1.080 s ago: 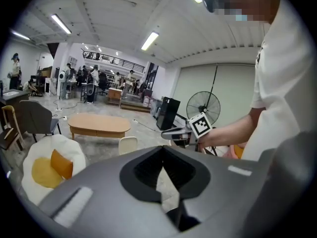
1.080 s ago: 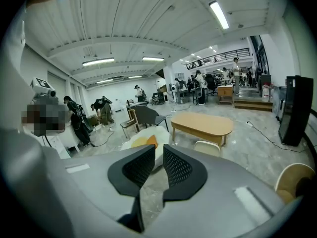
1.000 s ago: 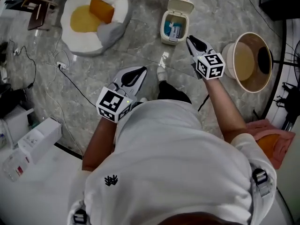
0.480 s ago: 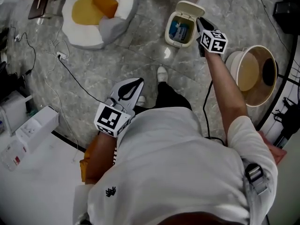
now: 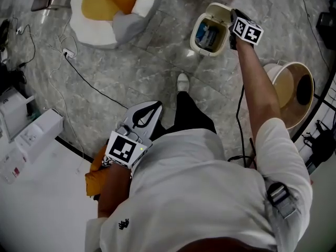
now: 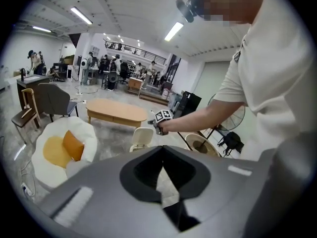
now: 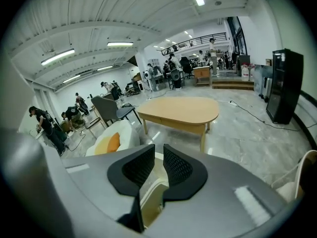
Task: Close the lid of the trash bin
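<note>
Trash bin point(image 5: 195, 41) on the floor, just ahead of the person's shoe point(image 5: 182, 81), its lid point(image 5: 220, 9) tipped open
The right claw point(image 7: 157, 157) is reached out just beside the lid, jaws a narrow slit apart with the cream lid showing through the gap. The left claw point(image 6: 162, 148) hangs back near the person's waist, jaws together on nothing. A white armchair point(image 5: 113, 20) sits well off to the left

- Left gripper point(image 5: 155, 105): grey shell, black jaws, cube with black-and-white square markers.
- Right gripper point(image 5: 233, 16): black, same marker cube; black cable point(image 5: 241, 109) runs beside the arm.
- Worn: white short-sleeved T-shirt point(image 5: 210, 193) with small black logo point(image 5: 123, 224), dark trousers point(image 5: 189, 114), white shoe point(image 5: 182, 81), grey shoulder strap point(image 5: 278, 199).
</note>
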A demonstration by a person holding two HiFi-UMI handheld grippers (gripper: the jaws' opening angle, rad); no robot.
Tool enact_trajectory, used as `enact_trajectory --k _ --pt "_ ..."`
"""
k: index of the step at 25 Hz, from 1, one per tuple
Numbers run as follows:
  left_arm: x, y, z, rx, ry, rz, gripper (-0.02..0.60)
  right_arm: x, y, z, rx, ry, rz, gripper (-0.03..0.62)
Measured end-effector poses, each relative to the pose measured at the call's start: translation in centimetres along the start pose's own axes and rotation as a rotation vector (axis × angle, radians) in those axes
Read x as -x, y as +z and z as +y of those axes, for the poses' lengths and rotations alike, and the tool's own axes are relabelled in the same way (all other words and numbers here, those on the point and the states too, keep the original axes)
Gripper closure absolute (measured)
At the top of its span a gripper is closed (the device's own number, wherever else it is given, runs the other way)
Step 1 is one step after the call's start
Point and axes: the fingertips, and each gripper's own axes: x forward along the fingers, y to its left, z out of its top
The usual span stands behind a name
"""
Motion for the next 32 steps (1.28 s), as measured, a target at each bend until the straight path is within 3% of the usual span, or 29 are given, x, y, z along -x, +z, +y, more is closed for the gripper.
enact_trajectory --k 17,32 --pt "-1.6 -2.1 1.7 0.108 0.005 0.082 0.526 -8.1 -2.2 -4.8 -0.075 -0.060 0.148 0.562" --pt "-2.1 -1.3 1.4 0.094 -0.019 0.056 0.526 -6.3 -5.0 -3.6 -0.073 -0.041 0.200 0.562"
